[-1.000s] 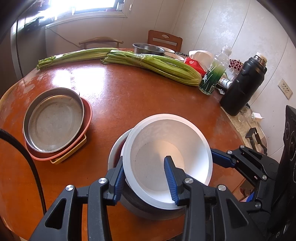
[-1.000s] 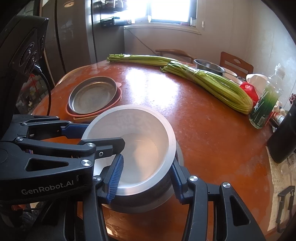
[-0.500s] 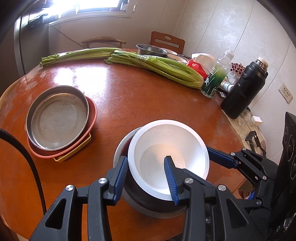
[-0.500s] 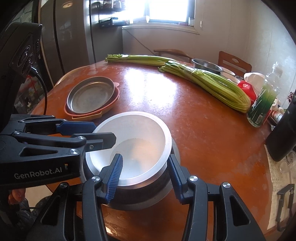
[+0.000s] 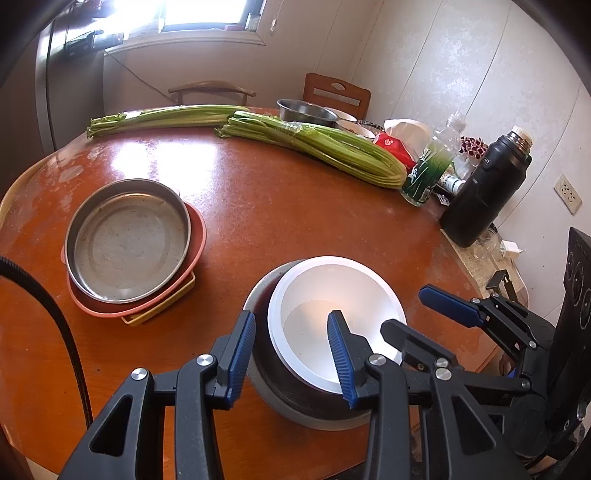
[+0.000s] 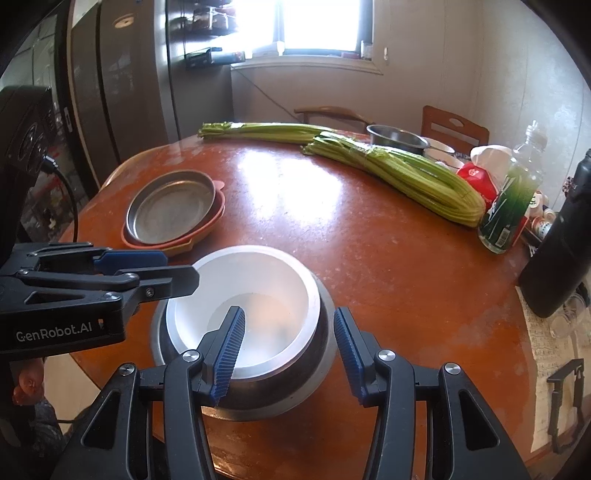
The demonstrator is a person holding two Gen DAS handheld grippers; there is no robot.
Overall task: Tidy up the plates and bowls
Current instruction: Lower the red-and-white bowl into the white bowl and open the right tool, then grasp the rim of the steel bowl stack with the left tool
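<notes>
- The white bowl is now lowered into the metal bowl on the table; nesting appears complete.
- The left gripper is seen straddling both rims; contact cannot be told.
- The right gripper jaws have just been opening, rims between them.

Black claw, ribbed blue pads

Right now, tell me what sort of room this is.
Most likely a home kitchen or dining room: a round wooden table with celery bunches, wooden chairs behind it, and a tall refrigerator beside the window.
</notes>
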